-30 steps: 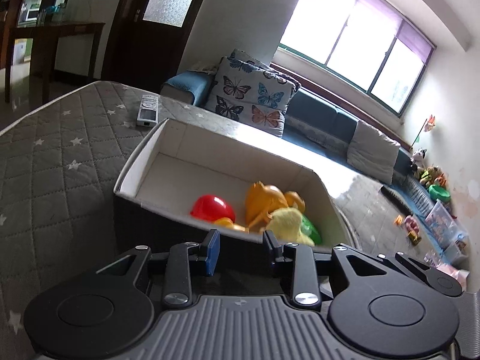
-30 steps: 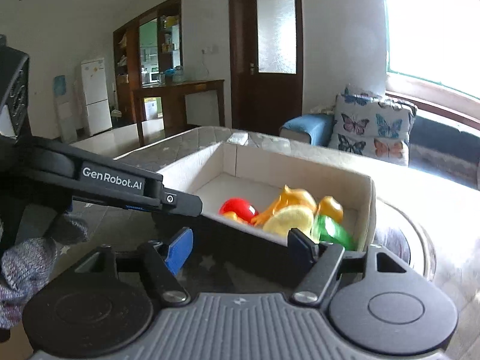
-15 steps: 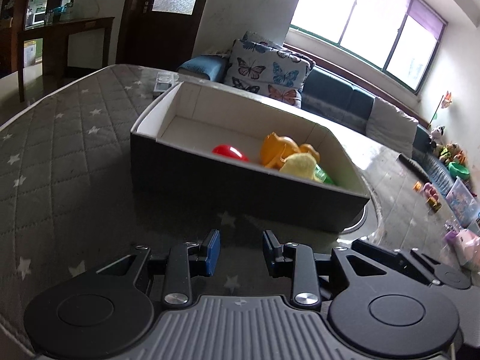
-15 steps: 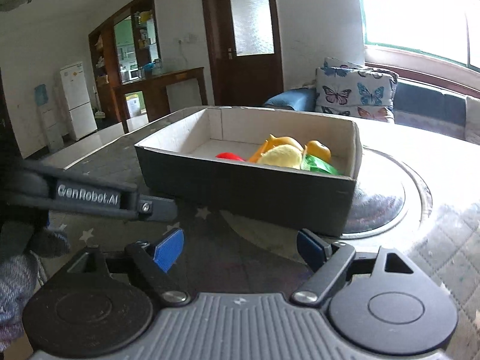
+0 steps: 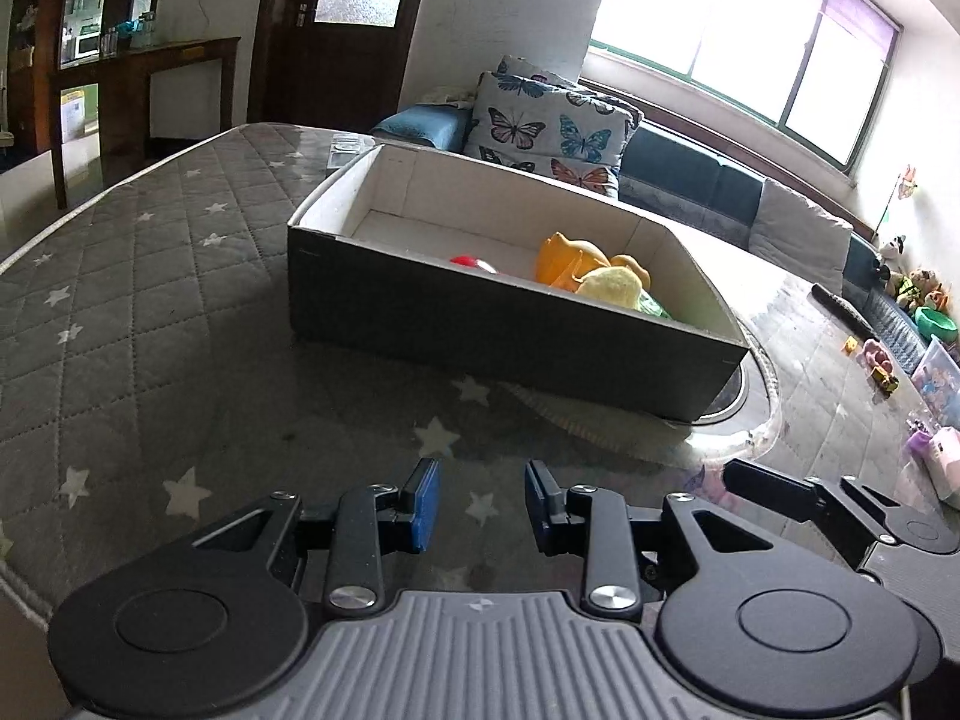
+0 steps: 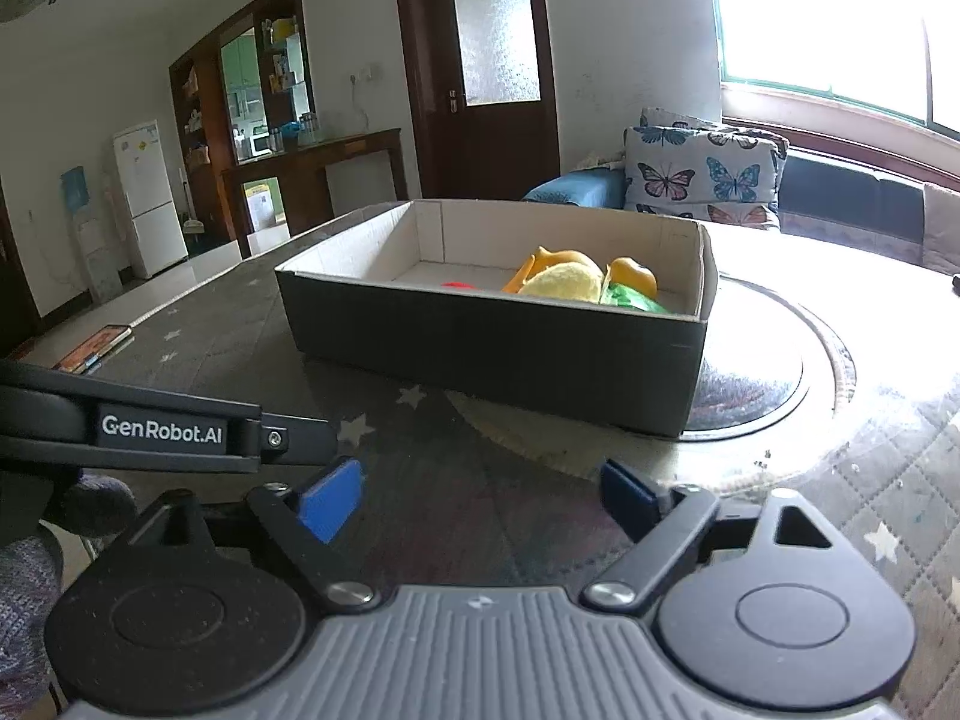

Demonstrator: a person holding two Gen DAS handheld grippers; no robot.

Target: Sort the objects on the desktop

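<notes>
A black cardboard box [image 5: 480,324] [image 6: 492,342] with a white inside stands on the table. In it lie an orange toy [image 5: 564,255] [image 6: 564,258], a yellow plush [image 5: 612,288] [image 6: 564,285], a red piece [image 5: 471,262] [image 6: 459,285] and a green piece [image 6: 630,297]. My left gripper [image 5: 480,504] is open and empty, low over the table in front of the box. My right gripper [image 6: 480,495] is open wide and empty, also in front of the box. The left gripper's body [image 6: 156,429] shows at the left of the right wrist view.
The table has a grey star-quilted cover [image 5: 150,300] under glass and a round turntable [image 6: 756,384] beneath the box's right end. A remote [image 5: 345,147] lies behind the box. A sofa with butterfly cushions [image 5: 540,126] stands beyond the table. Small items [image 5: 936,462] lie at the far right.
Both grippers have pulled back and down from the box, which now sits farther away. Both stayed open and empty.
</notes>
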